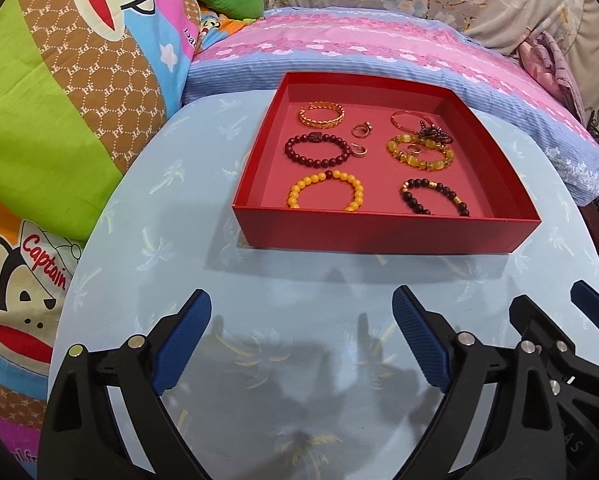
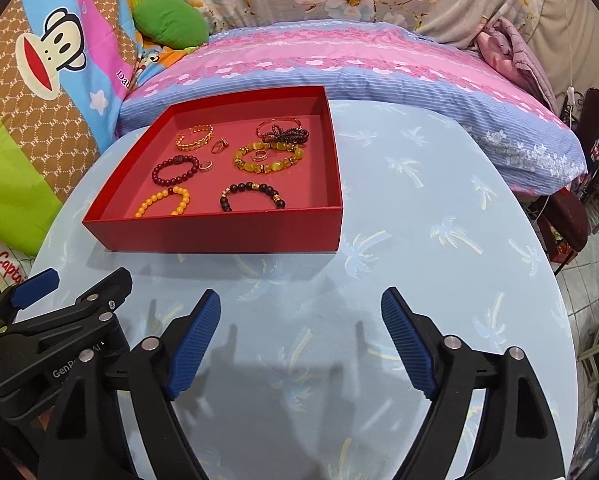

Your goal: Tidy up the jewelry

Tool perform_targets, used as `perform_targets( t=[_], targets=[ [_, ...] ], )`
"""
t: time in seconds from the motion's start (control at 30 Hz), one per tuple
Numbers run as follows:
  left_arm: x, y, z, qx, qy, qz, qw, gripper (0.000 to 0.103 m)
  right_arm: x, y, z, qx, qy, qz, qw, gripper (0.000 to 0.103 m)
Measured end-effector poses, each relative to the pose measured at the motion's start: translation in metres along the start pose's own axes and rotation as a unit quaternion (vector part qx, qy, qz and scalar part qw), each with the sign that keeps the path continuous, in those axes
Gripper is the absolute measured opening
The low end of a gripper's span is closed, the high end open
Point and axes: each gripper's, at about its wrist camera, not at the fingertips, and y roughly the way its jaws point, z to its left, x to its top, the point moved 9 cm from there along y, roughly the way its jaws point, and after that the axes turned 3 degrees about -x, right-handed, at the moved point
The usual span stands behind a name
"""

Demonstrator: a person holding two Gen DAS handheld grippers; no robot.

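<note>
Both grippers, left (image 1: 301,336) and right (image 2: 301,338), wide open and empty; bracelets, maybe rings, sit in the red box (image 1: 379,234).

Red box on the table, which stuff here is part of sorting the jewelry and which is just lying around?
Part of the job:
- red box
- yellow bead bracelet
- dark red bead bracelet
- gold bangle
- small rings
- left gripper and right gripper, both open

Just lying about:
- green cushion
- pink and blue pillow
- cartoon monkey blanket
</note>
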Motion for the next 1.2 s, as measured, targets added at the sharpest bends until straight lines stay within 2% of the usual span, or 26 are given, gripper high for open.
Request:
perform_targets(
  t=[0.63, 0.9, 1.0, 1.2],
  targets=[
    [-0.01, 0.004, 0.004, 0.011, 0.008, 0.008, 0.9999, 0.091, -0.013, 0.006, 0.001, 0.002, 0.006, 0.026, 1.0, 0.084],
    [-0.01, 0.004, 0.005, 0.014, 0.007, 0.006, 0.9999, 0.091, -0.01, 0.004, 0.0, -0.006, 0.005, 0.011, 1.0, 0.087],
    [-0.008, 0.004, 0.007, 0.017, 0.005, 0.004, 0.9998, 0.091, -0.008, 0.004, -0.002, -0.011, 0.008, 0.005, 1.0, 0.096],
    [-0.007, 0.003, 0.007, 0.018, 0.003, 0.002, 0.9998, 0.091, -0.004, 0.002, -0.003, -0.015, 0.004, -0.004, 1.0, 0.096]
  ],
)
